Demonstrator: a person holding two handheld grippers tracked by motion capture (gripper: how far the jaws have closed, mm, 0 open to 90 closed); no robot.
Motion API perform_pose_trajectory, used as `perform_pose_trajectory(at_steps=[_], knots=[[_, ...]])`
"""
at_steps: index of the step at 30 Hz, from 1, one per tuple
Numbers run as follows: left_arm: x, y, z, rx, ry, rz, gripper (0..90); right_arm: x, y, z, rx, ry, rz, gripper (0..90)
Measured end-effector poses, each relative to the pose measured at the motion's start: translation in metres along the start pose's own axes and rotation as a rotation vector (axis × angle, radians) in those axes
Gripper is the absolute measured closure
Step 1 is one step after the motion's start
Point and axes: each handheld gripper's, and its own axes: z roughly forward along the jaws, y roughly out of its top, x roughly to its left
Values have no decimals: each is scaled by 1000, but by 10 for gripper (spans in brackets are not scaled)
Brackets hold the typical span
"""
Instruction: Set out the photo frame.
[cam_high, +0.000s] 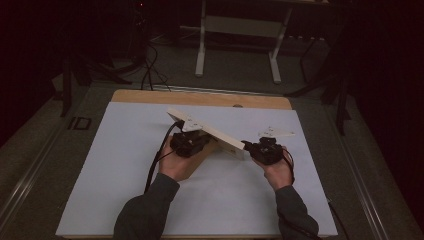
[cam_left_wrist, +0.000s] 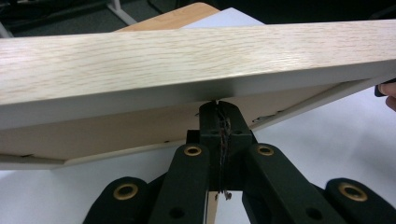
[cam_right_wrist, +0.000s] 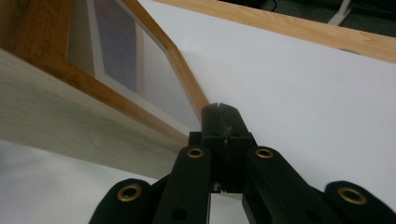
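A pale wooden picture frame (cam_high: 215, 134) stands tilted on one edge in the middle of the white mat (cam_high: 125, 170). In the left gripper view its broad wooden edge (cam_left_wrist: 187, 60) crosses the whole picture, with the back panel below it. My left gripper (cam_high: 199, 139) is under the frame's near side. Its jaws are shut, and the tip (cam_left_wrist: 218, 105) touches the frame's lower rim. My right gripper (cam_high: 246, 145) is shut too, its tip (cam_right_wrist: 220, 108) beside the frame's right corner. There the frame (cam_right_wrist: 56, 116) shows its glass front.
The mat lies on a wooden table (cam_high: 150, 96) whose far edge shows beyond it. Past the table are a white desk stand (cam_high: 201, 50) and floor cables (cam_high: 147, 67) in a dark room. A black cable (cam_high: 155, 165) trails from the left gripper over the mat.
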Motion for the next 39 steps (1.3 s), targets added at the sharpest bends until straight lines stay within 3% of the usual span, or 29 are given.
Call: perform_pose_trajectory(at_steps=[39], knots=[[1,-2,15,68,20,42,899,24,-4,0,4,53,-63,900]])
